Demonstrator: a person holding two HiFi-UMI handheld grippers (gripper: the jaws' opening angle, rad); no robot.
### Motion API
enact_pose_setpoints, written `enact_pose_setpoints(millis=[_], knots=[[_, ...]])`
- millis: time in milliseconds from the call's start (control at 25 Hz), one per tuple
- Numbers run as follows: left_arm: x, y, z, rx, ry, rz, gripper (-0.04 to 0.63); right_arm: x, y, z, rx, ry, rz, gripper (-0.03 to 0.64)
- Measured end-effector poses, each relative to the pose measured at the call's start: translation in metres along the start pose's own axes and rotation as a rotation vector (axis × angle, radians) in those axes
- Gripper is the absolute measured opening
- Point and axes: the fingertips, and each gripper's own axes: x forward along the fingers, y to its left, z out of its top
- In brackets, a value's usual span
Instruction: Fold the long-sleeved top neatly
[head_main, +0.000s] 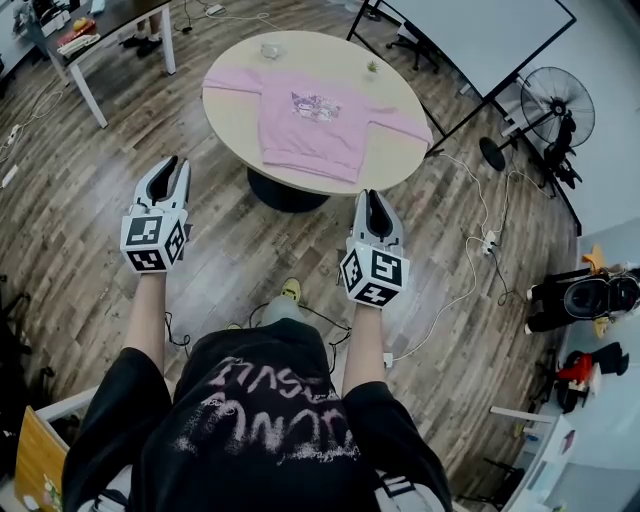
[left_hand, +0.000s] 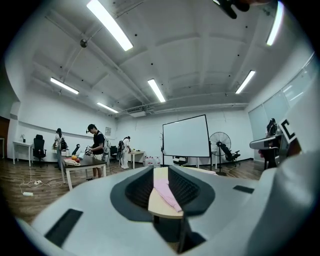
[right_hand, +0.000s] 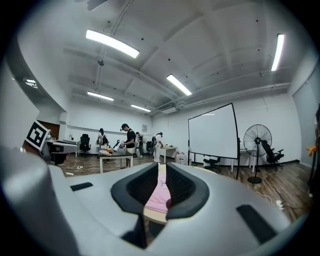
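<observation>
- whiteboard (head_main: 480, 35) on a black frame, just past the round surface (head_main: 237, 112), off to the right
- standing fan (head_main: 557, 105) right next to it
- wood floor (head_main: 250, 250) with a white power strip (head_main: 490, 243) and its cable trailing across
- white-legged desk (head_main: 115, 25), top left corner
- a person (left_hand: 97, 147) standing at a table in the background
- strip lights (left_hand: 110, 25) on the ceiling

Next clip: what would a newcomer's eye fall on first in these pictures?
The pink long-sleeved top stands out first, spread flat with its sleeves out on the round table, top middle of the head view. Next come the left gripper and right gripper, each with a marker cube, held side by side short of the table over the wood floor, jaws slightly apart with nothing between them.
</observation>
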Motion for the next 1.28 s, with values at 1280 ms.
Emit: enact_pose_setpoints(millis=[1280], knots=[[0.328, 0.038, -0.051, 0.013, 0.214, 0.188, 0.150, 0.374, -0.109, -0.067, 0.088, 0.170, 0.229, 0.160]])
